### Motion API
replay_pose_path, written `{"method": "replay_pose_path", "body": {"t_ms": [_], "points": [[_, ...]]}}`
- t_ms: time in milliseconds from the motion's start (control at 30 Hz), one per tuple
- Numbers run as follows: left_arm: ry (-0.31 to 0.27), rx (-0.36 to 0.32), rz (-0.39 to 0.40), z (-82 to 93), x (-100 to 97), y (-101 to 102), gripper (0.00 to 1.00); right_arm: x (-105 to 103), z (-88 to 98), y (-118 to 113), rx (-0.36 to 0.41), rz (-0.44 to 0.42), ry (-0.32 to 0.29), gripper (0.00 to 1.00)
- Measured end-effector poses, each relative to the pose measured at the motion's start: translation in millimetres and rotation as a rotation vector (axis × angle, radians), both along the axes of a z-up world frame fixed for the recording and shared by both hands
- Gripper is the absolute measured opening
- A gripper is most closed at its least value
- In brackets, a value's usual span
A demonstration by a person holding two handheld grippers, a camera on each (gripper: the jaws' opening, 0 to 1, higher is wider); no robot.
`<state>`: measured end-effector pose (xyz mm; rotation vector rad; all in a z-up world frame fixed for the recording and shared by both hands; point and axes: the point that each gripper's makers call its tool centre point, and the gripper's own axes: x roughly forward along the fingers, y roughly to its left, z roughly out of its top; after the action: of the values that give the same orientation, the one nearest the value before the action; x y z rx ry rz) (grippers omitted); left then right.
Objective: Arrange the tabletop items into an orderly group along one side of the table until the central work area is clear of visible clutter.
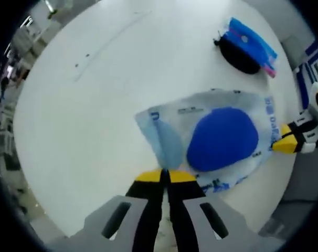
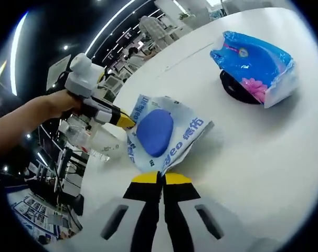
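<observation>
Since both grippers pinch opposite edges of the clear plastic pouch, it hangs stretched between them just above the surface. Left gripper is clamped on the near seam, right gripper on the far edge. Pouch looks light, floppy and slippery, its blue pad soft; grip the flat seams, not the bulge. Farther off, well apart: a blue packet on a black disc.
</observation>
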<state>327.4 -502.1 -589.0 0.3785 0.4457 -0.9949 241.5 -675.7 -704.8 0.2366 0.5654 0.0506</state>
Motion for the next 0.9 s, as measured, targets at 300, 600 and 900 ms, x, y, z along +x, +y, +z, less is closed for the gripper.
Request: {"method": "replay_pose_path", "body": {"t_ms": [300, 600, 900], "points": [[0.018, 0.086, -0.063, -10.2, 42.6, -19.8, 0.0, -0.4, -9.5, 22.2, 0.037, 0.003, 0.024, 0.0], [0.053, 0.156, -0.086, -30.1, 67.4, -25.0, 0.0, -1.4, -13.7, 30.2, 0.055, 0.002, 0.031, 0.0], [0.099, 0.226, -0.105, -49.1, 84.0, -30.5, 0.0, 3.7, -16.1, 43.7, 0.066, 0.029, 0.024, 0.0]]}}
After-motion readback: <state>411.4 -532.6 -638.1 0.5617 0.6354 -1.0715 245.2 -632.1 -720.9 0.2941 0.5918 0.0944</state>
